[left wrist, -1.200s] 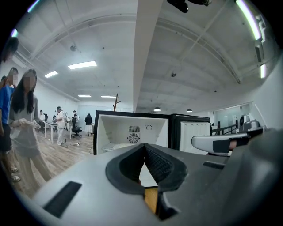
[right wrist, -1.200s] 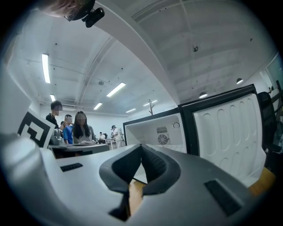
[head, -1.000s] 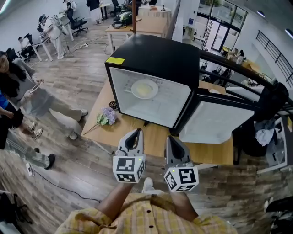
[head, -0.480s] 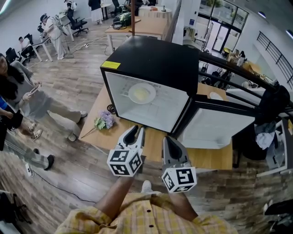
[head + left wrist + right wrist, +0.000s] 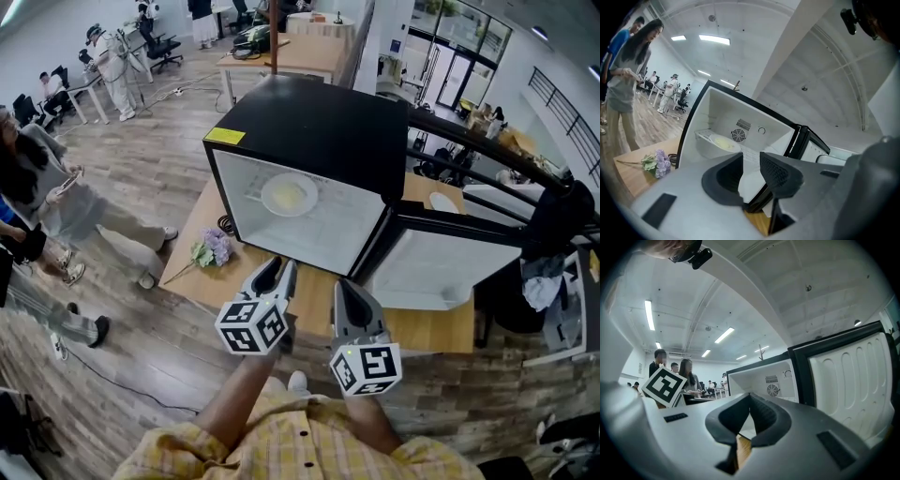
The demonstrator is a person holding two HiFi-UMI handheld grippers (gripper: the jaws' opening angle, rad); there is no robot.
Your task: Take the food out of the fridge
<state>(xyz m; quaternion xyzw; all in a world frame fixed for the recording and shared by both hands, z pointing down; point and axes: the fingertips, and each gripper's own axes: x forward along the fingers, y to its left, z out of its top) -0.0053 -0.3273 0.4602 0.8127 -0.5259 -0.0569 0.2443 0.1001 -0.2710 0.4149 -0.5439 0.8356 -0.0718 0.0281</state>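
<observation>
Plate (image 5: pixel 289 195) of pale yellow food: white, set on the shelf inside the fridge (image 5: pixel 319 122), toward the left of the compartment.

Fridge: black cabinet with a white interior, stood on a wooden table (image 5: pixel 412 330). Its door (image 5: pixel 441 267) is swung open to the right.

Left gripper (image 5: pixel 279 272): held in front of the open compartment, apart from the plate. The jaws are parted and have just been opening, with nothing between them.

Right gripper (image 5: pixel 345 289): held just beside the left one. The jaws are brought together, and nothing is gripped.

Purple flowers (image 5: pixel 214 247): laid on the table, left of the fridge.
</observation>
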